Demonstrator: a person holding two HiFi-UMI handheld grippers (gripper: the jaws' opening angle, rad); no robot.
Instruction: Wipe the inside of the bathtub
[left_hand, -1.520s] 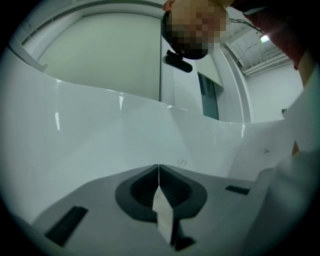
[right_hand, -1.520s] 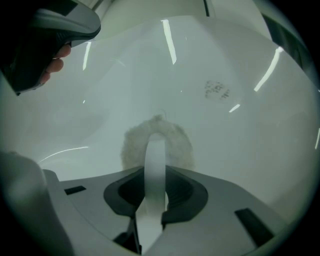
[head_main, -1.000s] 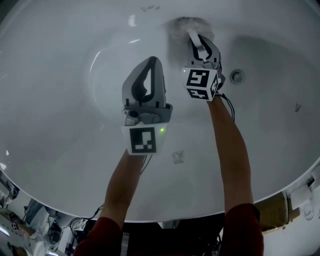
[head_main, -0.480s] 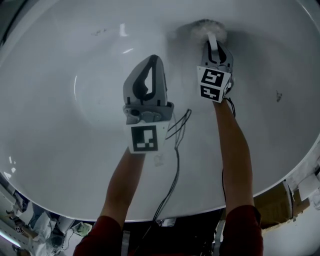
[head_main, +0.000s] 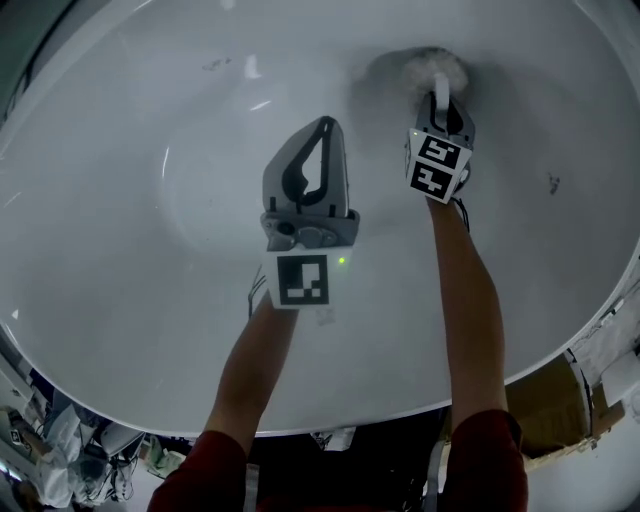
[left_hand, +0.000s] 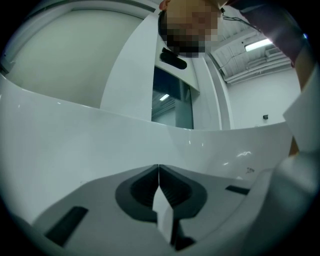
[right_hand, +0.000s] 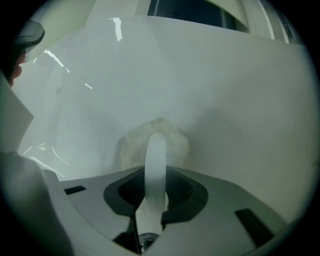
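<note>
White bathtub (head_main: 140, 210) fills the head view, camera looking down into it. Both grippers are inside the bathtub.

Right gripper (head_main: 440, 102): reaches to the bathtub's far wall. Fingers (right_hand: 182, 192) are clamped on a white handle (right_hand: 155, 160) that runs straight out between them. The handle ends in a fluffy pale scrub head (right_hand: 129, 147). In the head view the scrub head (head_main: 434, 66) is pressed against the bathtub's curved far wall, with a faint hazy patch on the wall around it. The right gripper's marker cube (head_main: 438, 165) faces the camera. The bare right forearm (head_main: 468, 300) stretches back over the bathtub's near rim.

Left gripper (head_main: 325, 126): held over the bathtub's floor, off the surface as far as the head view shows, not touching the scrub head. In its own view the left gripper (left_hand: 158, 174) has its fingers (left_hand: 172, 192) closed tip to tip with nothing between them. That view looks up along the bathtub's inner wall (left_hand: 75, 150) past the rim to a window and ceiling lights. Left marker cube (head_main: 300, 280) has a small green light (head_main: 342, 261) lit beside it. The left forearm (head_main: 258, 365) also crosses the bathtub's near rim.

Small dark specks on the bathtub wall (head_main: 551, 183); what they are is unclear.
</note>
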